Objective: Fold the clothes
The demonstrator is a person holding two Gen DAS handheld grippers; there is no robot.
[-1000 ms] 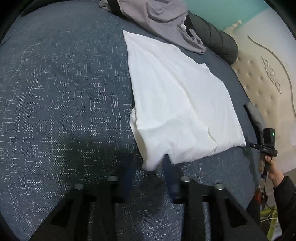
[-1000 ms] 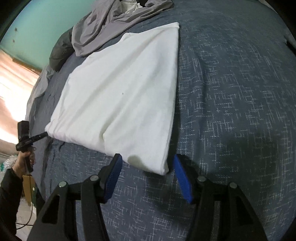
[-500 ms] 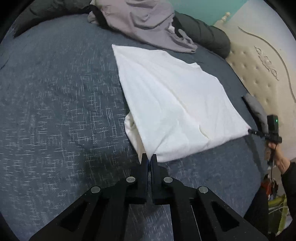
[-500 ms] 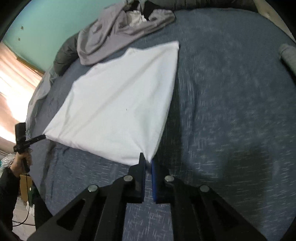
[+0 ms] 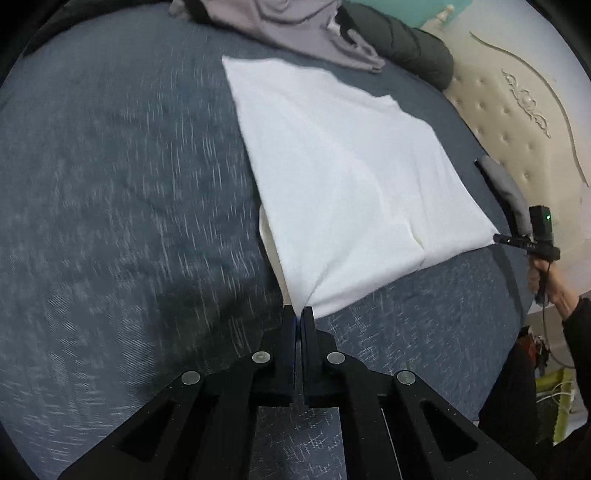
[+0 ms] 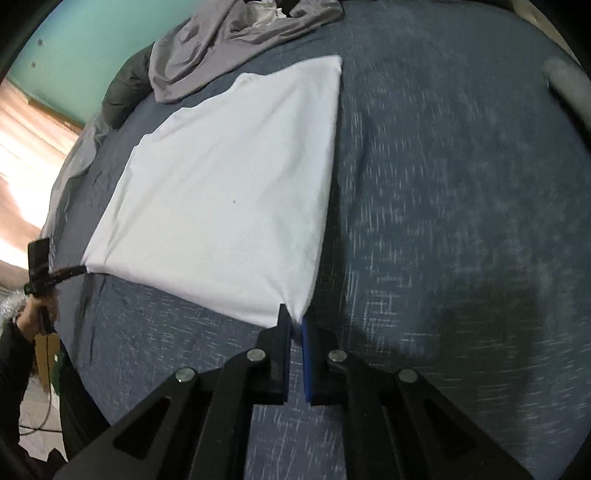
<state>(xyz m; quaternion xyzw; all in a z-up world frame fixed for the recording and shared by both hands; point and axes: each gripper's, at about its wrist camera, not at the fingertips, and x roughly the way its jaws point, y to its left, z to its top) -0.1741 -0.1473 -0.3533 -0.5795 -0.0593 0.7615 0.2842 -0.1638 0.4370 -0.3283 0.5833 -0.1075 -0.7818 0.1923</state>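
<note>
A white garment [image 5: 343, 173] [image 6: 229, 199] lies folded flat on the dark blue bedspread [image 5: 118, 206] [image 6: 454, 206]. My left gripper [image 5: 298, 313] is shut on its near corner, and the cloth pulls into a taut point at the tips. In the right wrist view my right gripper [image 6: 295, 316] is shut on the other near corner, also drawn to a point. Each view shows the opposite gripper [image 5: 517, 240] [image 6: 70, 272] at the garment's far bottom corner, held in a hand [image 5: 546, 280] [image 6: 37, 314]. The garment's near edge is lifted slightly between the two grips.
A pile of grey clothes [image 5: 295, 33] [image 6: 229, 40] and a dark jacket [image 5: 402, 40] [image 6: 125, 92] lie at the far side of the bed. A cream tufted headboard [image 5: 524, 122] stands to the right in the left wrist view. A grey rolled item [image 5: 506, 188] lies by the headboard.
Both grippers were open around the garment's near corners a second ago and have shut on them. Both have since pulled the corners toward me, stretching the cloth taut.
</note>
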